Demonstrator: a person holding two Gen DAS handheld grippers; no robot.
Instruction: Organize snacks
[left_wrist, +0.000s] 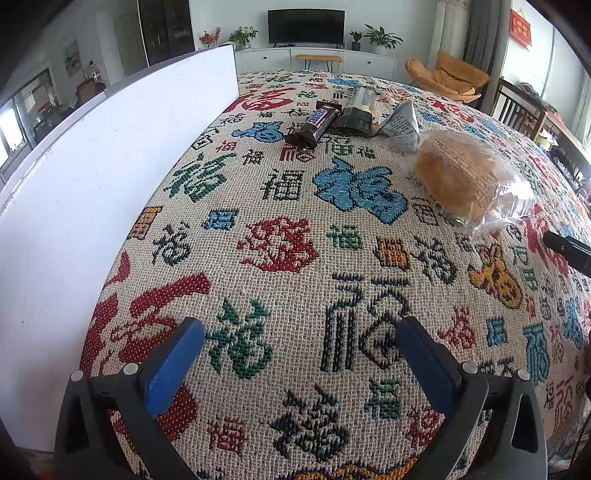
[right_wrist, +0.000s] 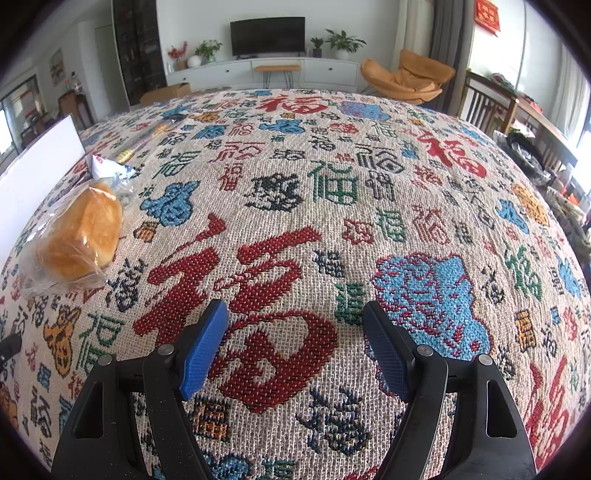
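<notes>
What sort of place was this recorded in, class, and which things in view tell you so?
Most likely a home living room: a television on a long white cabinet, potted plants beside it, and an orange lounge chair.

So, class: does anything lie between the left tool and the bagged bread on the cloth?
Nothing visible does. Only bare patterned cloth lies between the open left tool and the bagged bread. The chocolate bar and other packets lie farther off, beyond the bread.
</notes>
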